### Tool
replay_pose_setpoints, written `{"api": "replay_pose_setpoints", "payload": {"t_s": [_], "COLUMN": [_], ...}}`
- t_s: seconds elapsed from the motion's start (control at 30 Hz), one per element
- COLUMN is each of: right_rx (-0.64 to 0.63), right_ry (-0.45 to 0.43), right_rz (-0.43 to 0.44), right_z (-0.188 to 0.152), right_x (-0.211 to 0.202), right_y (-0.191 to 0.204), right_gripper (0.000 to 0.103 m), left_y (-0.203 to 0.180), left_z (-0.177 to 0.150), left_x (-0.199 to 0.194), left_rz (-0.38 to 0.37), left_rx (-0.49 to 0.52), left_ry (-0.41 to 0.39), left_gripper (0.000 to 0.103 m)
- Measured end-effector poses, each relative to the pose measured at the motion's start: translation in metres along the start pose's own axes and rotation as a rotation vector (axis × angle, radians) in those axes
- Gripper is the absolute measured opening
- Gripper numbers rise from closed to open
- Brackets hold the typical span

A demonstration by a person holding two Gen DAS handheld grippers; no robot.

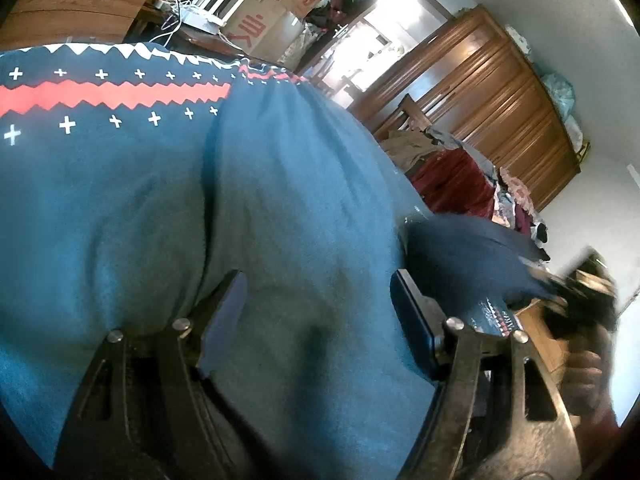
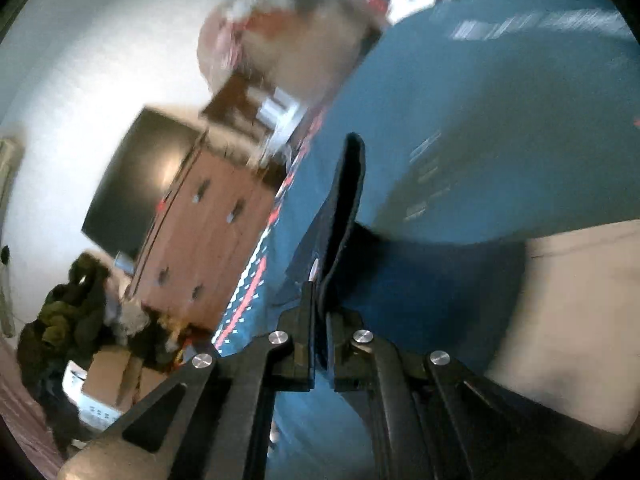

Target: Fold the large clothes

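A tall wooden wardrobe (image 1: 480,120) is seen against the far white wall, with a heap of mixed clothes (image 1: 460,172) piled near it. Cardboard boxes (image 1: 272,12) and white cables (image 1: 172,8) are stacked at the far left. In the blurred right wrist view, a wooden drawer unit (image 2: 204,232) and a dark screen (image 2: 136,176) are shown.
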State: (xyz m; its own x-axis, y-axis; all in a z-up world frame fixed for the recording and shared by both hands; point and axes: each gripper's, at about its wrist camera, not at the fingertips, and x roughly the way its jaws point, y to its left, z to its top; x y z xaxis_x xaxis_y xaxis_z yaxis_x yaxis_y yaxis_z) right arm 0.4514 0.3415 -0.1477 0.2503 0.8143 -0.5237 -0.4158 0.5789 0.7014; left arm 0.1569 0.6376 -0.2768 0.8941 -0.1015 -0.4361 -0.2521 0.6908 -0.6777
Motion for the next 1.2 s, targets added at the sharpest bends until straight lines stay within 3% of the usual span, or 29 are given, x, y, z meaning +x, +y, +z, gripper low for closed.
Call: {"api": "replay_pose_setpoints", "payload": {"t_s": [0.17, 0.3, 0.37, 0.47, 0.67, 0.77, 0.87, 0.93, 1.03, 1.1, 1.2], "right_rx": [0.017, 0.048, 0.067, 0.101, 0.170, 0.190, 0.221, 0.225, 0.178, 0.148, 0.131], "right_ry": [-0.086, -0.074, -0.049, -0.016, 0.014, 0.028, 0.033, 0.043, 0.040, 0.000, -0.096], "right_rz": [-0.164, -0.293, -0.361, -0.445, -0.410, -0.407, -0.419, -0.446, -0.495, -0.540, -0.566], "right_z": [-0.039, -0.079, -0.095, -0.110, -0.133, -0.138, -0.143, -0.145, -0.148, -0.147, -0.148], "right_x": [-0.164, -0.237, -0.258, -0.275, -0.279, -0.273, -0.269, -0.262, -0.265, -0.276, -0.295], "right_y": [-0.050, -0.105, -0.140, -0.192, -0.259, -0.280, -0.303, -0.315, -0.316, -0.307, -0.293], "right_gripper": [0.006, 0.006, 0.006, 0.006, 0.006, 0.006, 0.006, 0.006, 0.009, 0.022, 0.022], "left_y": [-0.012, -0.054, -0.090, -0.171, -0.265, -0.277, -0.254, -0.243, -0.251, -0.268, -0.295], "left_z": [0.003, 0.003, -0.004, -0.030, -0.095, -0.135, -0.170, -0.168, -0.156, -0.153, -0.146], "left_x": [0.011, 0.013, 0.006, 0.005, 0.051, 0.097, 0.144, 0.146, 0.136, 0.119, 0.107], "left_rz": [0.082, 0.191, 0.150, 0.091, 0.037, 0.103, 0.256, 0.234, 0.250, 0.201, 0.114], "left_rx": [0.048, 0.170, 0.242, 0.433, 0.634, 0.707, 0.758, 0.724, 0.730, 0.726, 0.707], "left_ry": [0.052, 0.111, 0.120, 0.164, 0.334, 0.473, 0.605, 0.587, 0.547, 0.489, 0.395], "left_gripper": [0.075, 0.075, 0.075, 0.075, 0.076, 0.076, 0.077, 0.082, 0.077, 0.077, 0.078]}}
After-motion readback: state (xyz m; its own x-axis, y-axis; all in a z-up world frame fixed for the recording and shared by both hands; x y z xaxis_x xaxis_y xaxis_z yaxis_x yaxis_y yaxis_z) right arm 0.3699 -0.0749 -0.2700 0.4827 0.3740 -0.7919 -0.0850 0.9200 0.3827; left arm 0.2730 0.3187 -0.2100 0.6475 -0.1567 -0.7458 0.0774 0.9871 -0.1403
